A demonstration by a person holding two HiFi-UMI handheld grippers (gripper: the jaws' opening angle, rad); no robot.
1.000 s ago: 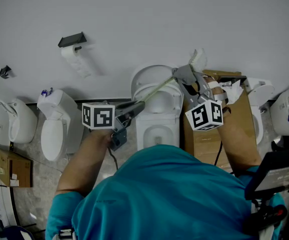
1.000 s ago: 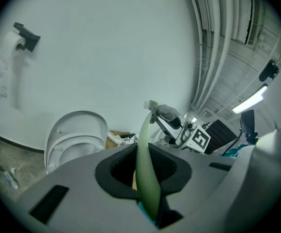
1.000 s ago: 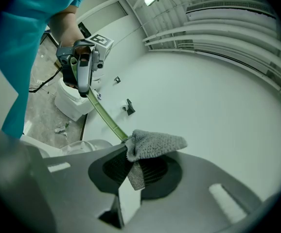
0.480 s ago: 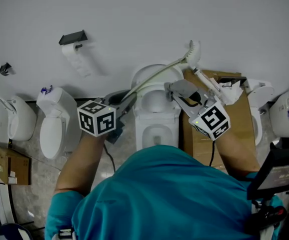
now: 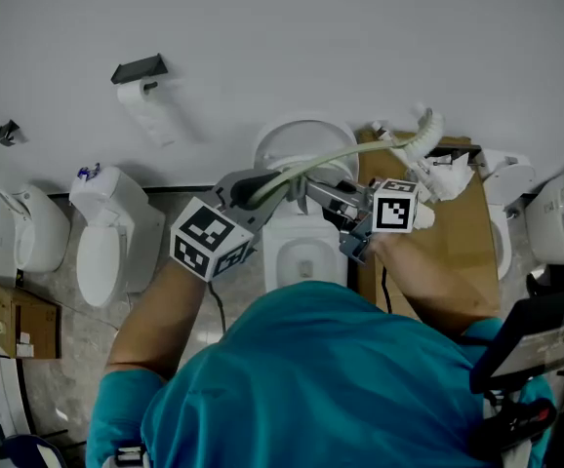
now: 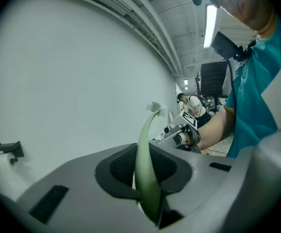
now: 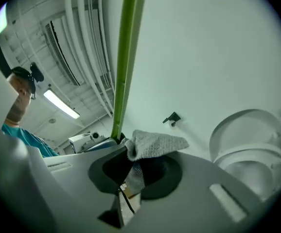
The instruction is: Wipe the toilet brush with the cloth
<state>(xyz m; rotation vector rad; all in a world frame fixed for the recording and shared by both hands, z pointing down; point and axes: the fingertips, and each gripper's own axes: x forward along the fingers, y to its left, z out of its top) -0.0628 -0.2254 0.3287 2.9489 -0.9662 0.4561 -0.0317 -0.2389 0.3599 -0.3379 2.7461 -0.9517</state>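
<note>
The left claw (image 6: 144,174) is clamping its jaws tight on the green handle of the toilet brush (image 5: 345,154), with the handle's flattened end pinched between the dark pads. In the head view, this claw (image 5: 259,188) is pointing toward the wall (image 5: 292,37), and the handle is arching away from it to the person's right, with the white bristle head (image 5: 428,127) hanging over the cardboard box (image 5: 472,227). In the left gripper view, the same bristle head (image 6: 156,108) is showing pale against the wall at the far tip of the curved handle. The right claw (image 7: 133,171) is squeezing a grey knitted cloth (image 7: 156,143), its jaws nearly closed, and the free fold is spilling out over the upper jaw. The green handle (image 7: 126,57) is running just beside that fold in the right gripper view, though whether the two are touching I cannot tell. From the head view, this claw (image 5: 323,195) is sitting just under the handle's arc, close to the left one. Both claws are hanging above the middle toilet (image 5: 302,256), whose raised lid is leaning on the wall. A second toilet (image 5: 106,247) is standing to the left, and a toilet paper holder (image 5: 139,69) is sitting on the wall above it.
</note>
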